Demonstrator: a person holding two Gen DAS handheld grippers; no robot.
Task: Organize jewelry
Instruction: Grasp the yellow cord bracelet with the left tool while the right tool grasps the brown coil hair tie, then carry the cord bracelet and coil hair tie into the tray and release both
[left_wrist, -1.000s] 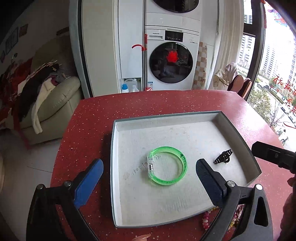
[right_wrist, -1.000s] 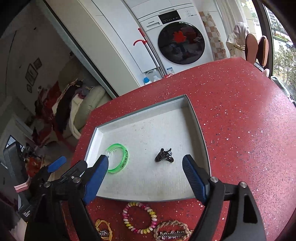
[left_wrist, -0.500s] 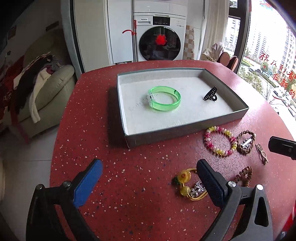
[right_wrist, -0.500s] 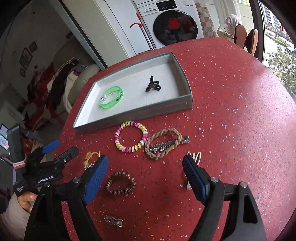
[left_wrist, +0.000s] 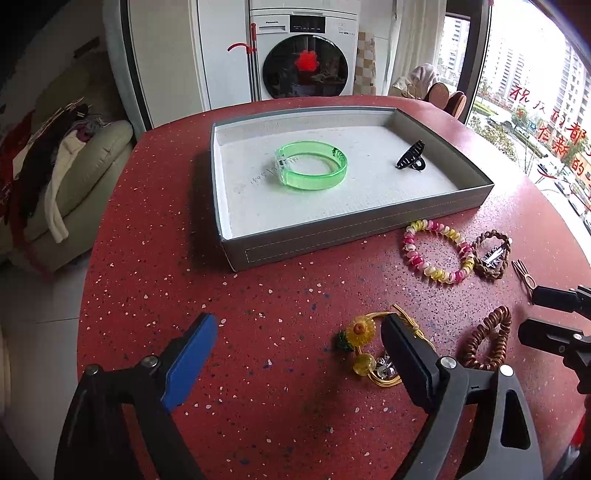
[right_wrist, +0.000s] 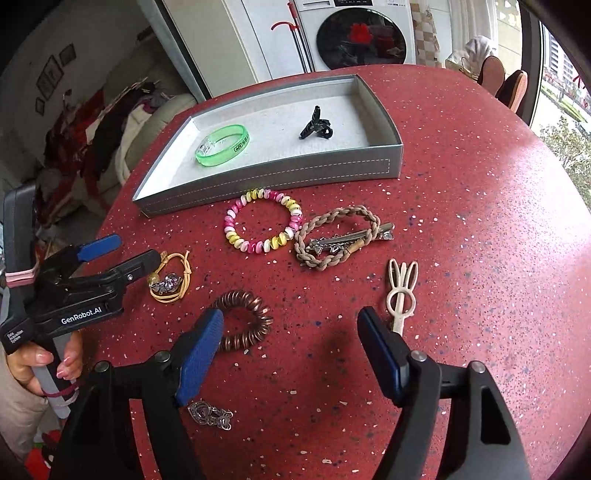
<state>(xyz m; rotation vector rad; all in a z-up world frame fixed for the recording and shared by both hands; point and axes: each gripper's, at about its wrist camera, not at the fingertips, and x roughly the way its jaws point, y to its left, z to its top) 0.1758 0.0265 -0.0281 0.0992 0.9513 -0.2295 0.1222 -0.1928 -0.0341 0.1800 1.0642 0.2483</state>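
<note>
A grey tray (left_wrist: 332, 236) (right_wrist: 266, 181) holds a green bangle (left_wrist: 312, 171) (right_wrist: 221, 146) and a black hair claw (left_wrist: 410, 157) (right_wrist: 314, 127). In front of it, loose on the red table, lie a pink-and-yellow bead bracelet (right_wrist: 262, 219), a braided bracelet with a silver clip (right_wrist: 341, 236), a cream rabbit clip (right_wrist: 400, 291), a copper coil tie (right_wrist: 245, 321) and a yellow cord bracelet (left_wrist: 364, 343). My right gripper (right_wrist: 291, 317) is closing above the coil tie and the rabbit clip, its pads touching neither. My left gripper (left_wrist: 295, 328) is open beside the cord bracelet.
A silver brooch (right_wrist: 210, 413) lies near the table's front edge. A hand (right_wrist: 40, 365) holds the left gripper's handle. Beyond the table stand a washing machine (left_wrist: 306, 55) and a sofa (left_wrist: 74, 177) piled with clothes. The table's right side is bare red surface.
Both grippers have drawn back from over the tray and come down toward the loose jewelry in front of it. The right gripper's jaws stand narrower than before.
</note>
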